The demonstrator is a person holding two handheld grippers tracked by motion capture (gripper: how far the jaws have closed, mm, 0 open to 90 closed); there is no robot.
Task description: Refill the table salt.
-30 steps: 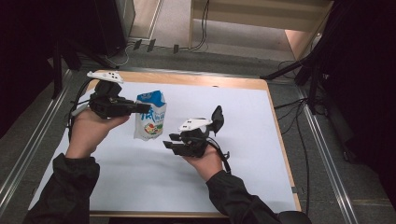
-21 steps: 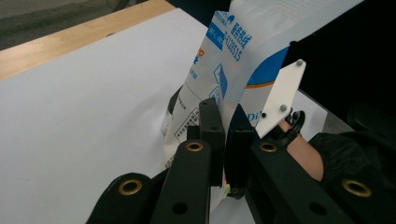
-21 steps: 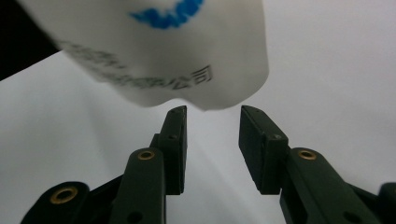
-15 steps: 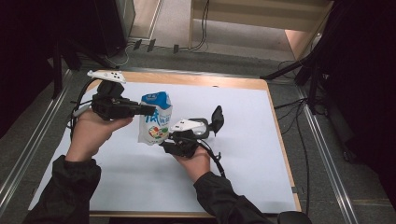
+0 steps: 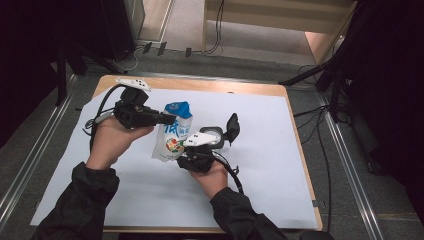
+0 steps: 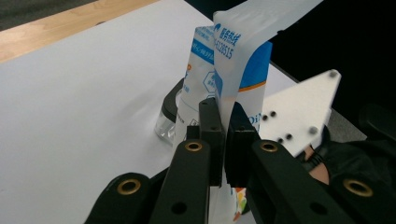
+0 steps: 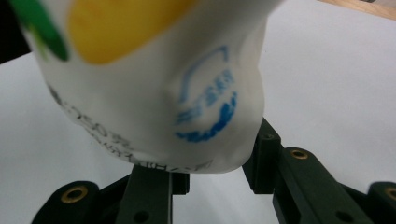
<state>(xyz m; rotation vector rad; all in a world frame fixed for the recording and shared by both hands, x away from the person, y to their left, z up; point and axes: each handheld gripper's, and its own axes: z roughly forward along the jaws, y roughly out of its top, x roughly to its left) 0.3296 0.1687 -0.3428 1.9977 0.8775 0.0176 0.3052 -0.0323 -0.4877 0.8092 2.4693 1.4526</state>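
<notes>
High view: left tongs (image 5: 167, 119) pinch pouch (image 5: 174, 135) top, right tongs (image 5: 181, 159) straddle its base.

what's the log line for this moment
left gripper: shut on pouch top | right gripper: open around pouch bottom | jar: behind

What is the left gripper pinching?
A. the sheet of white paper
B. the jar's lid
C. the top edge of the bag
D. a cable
C: in the left gripper view the jaws of the left gripper are closed flat on the thin top seam of the bag, while the jar sits apart behind it on the table.
</notes>
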